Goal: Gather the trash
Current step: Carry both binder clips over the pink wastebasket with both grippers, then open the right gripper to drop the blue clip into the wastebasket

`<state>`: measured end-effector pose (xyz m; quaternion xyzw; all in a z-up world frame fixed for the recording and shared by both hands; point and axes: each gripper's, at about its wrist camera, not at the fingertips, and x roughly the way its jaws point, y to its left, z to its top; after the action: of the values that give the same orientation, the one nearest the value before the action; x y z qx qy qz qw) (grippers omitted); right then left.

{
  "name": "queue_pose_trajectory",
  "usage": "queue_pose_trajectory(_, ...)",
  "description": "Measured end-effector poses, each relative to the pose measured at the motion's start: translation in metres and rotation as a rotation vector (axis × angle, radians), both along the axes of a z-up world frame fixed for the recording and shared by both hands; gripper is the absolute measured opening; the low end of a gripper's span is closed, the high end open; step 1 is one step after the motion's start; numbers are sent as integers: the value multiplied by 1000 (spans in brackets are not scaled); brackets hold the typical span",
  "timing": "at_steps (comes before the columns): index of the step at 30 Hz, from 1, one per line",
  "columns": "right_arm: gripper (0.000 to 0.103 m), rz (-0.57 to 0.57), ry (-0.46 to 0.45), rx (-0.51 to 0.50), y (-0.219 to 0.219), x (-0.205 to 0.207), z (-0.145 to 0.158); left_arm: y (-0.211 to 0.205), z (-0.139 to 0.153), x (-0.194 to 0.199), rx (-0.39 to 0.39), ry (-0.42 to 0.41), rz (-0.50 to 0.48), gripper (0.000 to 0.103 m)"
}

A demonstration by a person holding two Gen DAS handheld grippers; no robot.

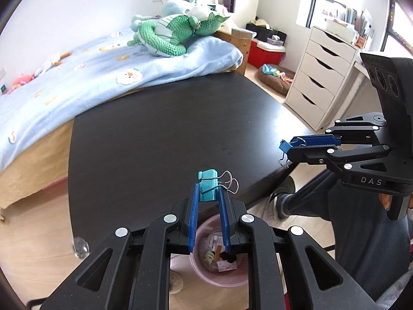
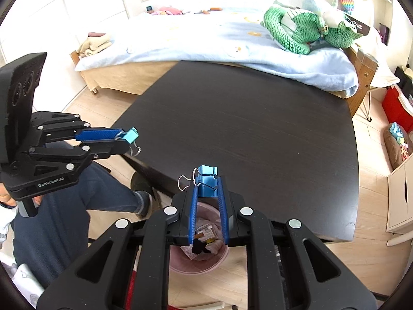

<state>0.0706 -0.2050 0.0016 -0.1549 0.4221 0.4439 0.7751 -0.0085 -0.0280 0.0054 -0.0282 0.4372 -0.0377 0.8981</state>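
You've got a binder clip in each grip: left gripper (image 1: pixel 209 193) fingers pinching the teal clip (image 1: pixel 207 184), right gripper (image 2: pixel 207 188) fingers pinching the blue clip (image 2: pixel 206 180). Both hang above the pink bin (image 1: pixel 206 276) beside the worktop (image 1: pixel 167 134); centre over its mouth before releasing.

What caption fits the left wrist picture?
Left gripper holds a teal binder clip above the pink bin.

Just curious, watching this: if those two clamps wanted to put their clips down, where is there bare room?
The whole dark wooden tabletop is bare, from the blue-blanketed bed to its near edge. Crowded: the pink plastic bin under that edge, already holding scraps, with a person's leg beside it.
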Motion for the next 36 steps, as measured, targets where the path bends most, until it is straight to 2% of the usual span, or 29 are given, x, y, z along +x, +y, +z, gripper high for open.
queue_pose_trajectory(11, 15, 34, 22, 18, -15, -40, 5, -9, 4, -33, -43, -19, 11, 16)
queue_pose_trajectory(23, 16, 83, 54, 16, -9, -53, -2, -7, 9, -37, -45, -32, 13, 16)
queue_pose_trajectory(24, 27, 83, 48, 5, -8, -53, -3, -6, 9, -38, -45, -33, 13, 16)
queue_pose_trajectory(25, 50, 78, 42, -2, -8, -52, -4, -6, 10, -38, -47, -34, 14, 16)
queue_pose_trajectory(27, 73, 65, 44, 9, -9, -50, -4, -6, 10, -39, -47, -34, 12, 16)
queue_pose_trajectory(30, 83, 39, 36, 5, -11, -48, -4, -7, 9, -41, -47, -32, 8, 16)
queue_pose_trajectory(36, 91, -22, 21, 4, -18, -42, -3, -8, 8, -41, -54, -27, 0, 16)
